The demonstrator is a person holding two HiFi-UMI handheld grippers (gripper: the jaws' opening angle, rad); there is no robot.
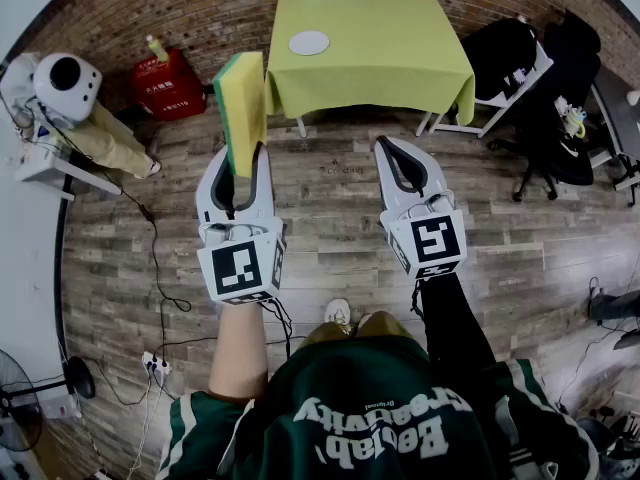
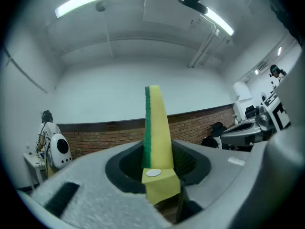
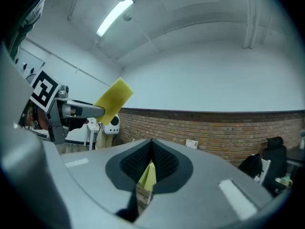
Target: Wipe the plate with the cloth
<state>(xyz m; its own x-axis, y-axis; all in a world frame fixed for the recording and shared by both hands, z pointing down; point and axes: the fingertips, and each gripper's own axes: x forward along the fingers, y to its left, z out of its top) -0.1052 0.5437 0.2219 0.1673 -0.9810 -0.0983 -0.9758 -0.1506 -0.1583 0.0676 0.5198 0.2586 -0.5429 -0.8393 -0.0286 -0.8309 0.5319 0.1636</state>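
The left tongs [image 1: 243, 160] are clamped on the lower edge of a yellow-and-green sponge [image 1: 243, 106], which stands up past their tips. The right tongs [image 1: 396, 151] are together and empty. The plate [image 1: 309, 42] lies well ahead of both on the green worktop [image 1: 400, 53]. The sponge looks light and soft and will probably bend under pressure, so a deeper hold should steady it.

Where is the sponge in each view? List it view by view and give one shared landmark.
Head view: sponge upper left of centre, upright in the left gripper.
Left gripper view: centre, clamped between the jaws.
Right gripper view: upper left, tilted.
Shared landmark: the brick wall.
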